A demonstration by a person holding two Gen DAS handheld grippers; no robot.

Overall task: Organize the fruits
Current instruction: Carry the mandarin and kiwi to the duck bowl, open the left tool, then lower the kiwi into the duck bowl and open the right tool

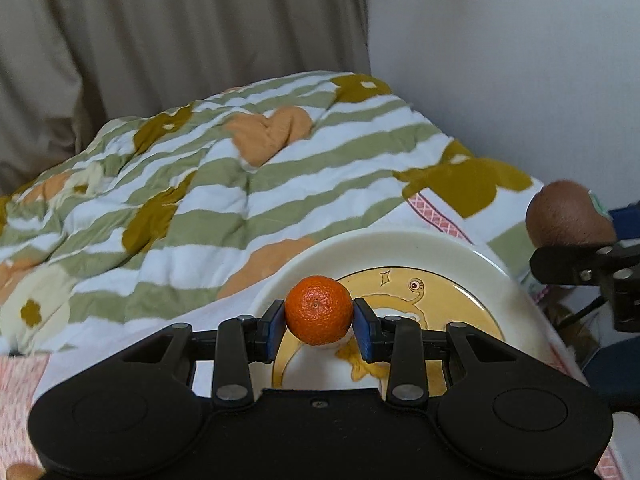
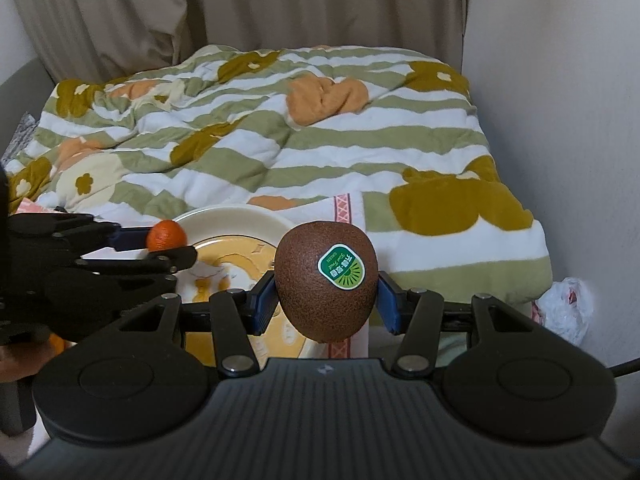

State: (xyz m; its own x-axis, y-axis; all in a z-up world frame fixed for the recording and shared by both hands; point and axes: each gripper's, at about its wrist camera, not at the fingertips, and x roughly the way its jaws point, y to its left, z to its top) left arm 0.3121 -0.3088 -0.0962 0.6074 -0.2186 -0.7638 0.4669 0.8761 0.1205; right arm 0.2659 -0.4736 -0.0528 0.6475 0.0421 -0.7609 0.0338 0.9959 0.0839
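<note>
1. We see the left claw [image 1: 319, 320] pinching a small orange mandarin [image 1: 319, 309] between its blue pads, the fruit sitting right at the tips.
2. The mandarin hangs over the near left part of a cream plate [image 1: 400, 242] with a yellow picture.
3. The right claw [image 2: 326, 298] grips a brown kiwi [image 2: 326, 286] with a green sticker, just right of the plate.
4. The plate rests on a bed, near a striped quilt [image 2: 280, 148].

Beige curtains [image 2: 248, 12], pale wall [image 2: 560, 120], perhaps a bed under a striped quilt [image 2: 300, 148].
</note>
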